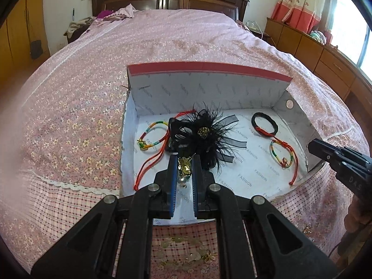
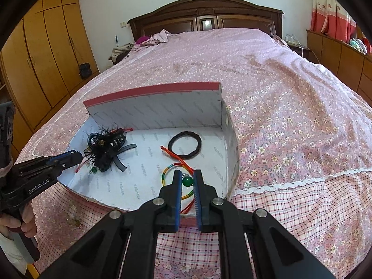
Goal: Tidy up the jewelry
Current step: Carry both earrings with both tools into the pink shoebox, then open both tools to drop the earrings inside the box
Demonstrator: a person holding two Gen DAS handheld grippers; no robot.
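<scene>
Jewelry lies in one open box (image 1: 209, 86) on the bed (image 1: 162, 41), its lid standing upright beyond both claws. Counted inside: two rainbow cord bracelets, one black hair band (image 1: 265, 124), one black feathered clip (image 1: 207, 134), plus the two small pieces the claws carry. The left claw (image 1: 185, 162) is clamped on a gold trinket (image 1: 184, 168) with a pearl bead hanging under it, held just above the box floor at the near edge. Straight ahead of its tips sits the feathered clip, fluffy, with a gold centre and sheer black ribbon tails. To the left of the tips lies one rainbow bracelet (image 1: 152, 137), striped red, yellow and green, with long red cords trailing back beside the claw. Ahead and to the right lies the hair band, a plain dark ring, and nearer the second rainbow bracelet (image 1: 282, 153), also on red cord. The right claw (image 2: 187, 174) is closed on a round green bead (image 2: 187, 181) with a small silver link, directly over that second bracelet; the hair band lies just beyond its tips. More gold pieces (image 1: 183, 248) lie on the checked sheet under the left claw, outside the box.
</scene>
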